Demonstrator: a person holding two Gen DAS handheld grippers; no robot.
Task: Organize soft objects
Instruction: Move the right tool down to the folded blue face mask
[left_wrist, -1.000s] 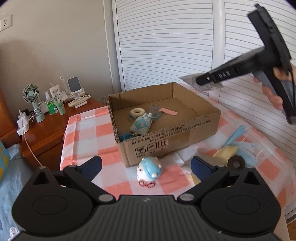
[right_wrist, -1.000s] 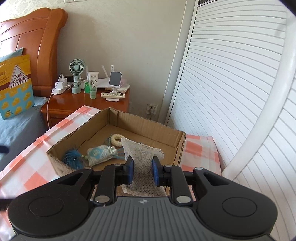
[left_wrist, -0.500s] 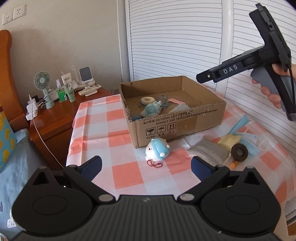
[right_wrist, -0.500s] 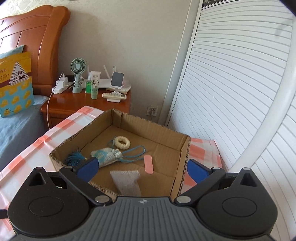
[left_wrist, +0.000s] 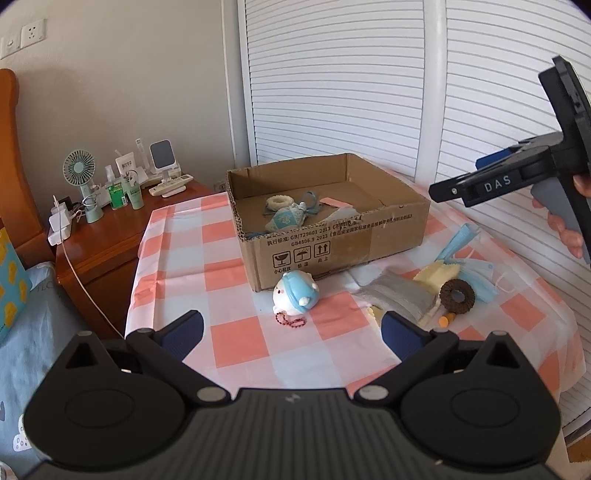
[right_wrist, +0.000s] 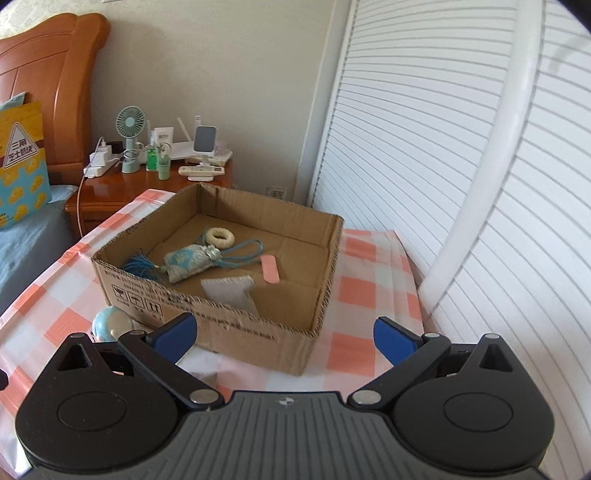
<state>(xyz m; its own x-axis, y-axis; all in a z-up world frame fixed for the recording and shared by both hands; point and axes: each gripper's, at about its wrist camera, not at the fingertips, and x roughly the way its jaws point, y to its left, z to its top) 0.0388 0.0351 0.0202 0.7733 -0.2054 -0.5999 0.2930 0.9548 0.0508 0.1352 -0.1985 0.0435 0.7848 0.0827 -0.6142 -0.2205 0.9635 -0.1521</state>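
A brown cardboard box (left_wrist: 332, 236) (right_wrist: 258, 332) stands on the checked tablecloth (left_wrist: 240, 339). Inside lie a cream ring (right_wrist: 218, 235), a blue sachet with a tassel (right_wrist: 186, 263), a pink strip (right_wrist: 269, 268) and a grey mesh cloth (right_wrist: 231, 291). In front of the box lie a white and blue plush toy (left_wrist: 294, 293), a grey cloth (left_wrist: 397, 297), a brown ring (left_wrist: 457, 295), yellow cloth (left_wrist: 441, 275) and blue face masks (left_wrist: 476, 273). My left gripper (left_wrist: 291, 328) is open and empty, just short of the plush. My right gripper (right_wrist: 284, 334) is open and empty, near the box's front corner.
A wooden bedside table (left_wrist: 110, 236) at the left carries a small fan (left_wrist: 77, 173), bottles, a charger and a remote. A bed and headboard (right_wrist: 55, 92) lie further left. White slatted doors (left_wrist: 332, 81) stand behind the table. A hand (left_wrist: 569, 229) holds the right gripper.
My right gripper opened and let go of the grey mesh cloth, which now lies in the box. It then drew back from the box. The left gripper also pulled back a little.
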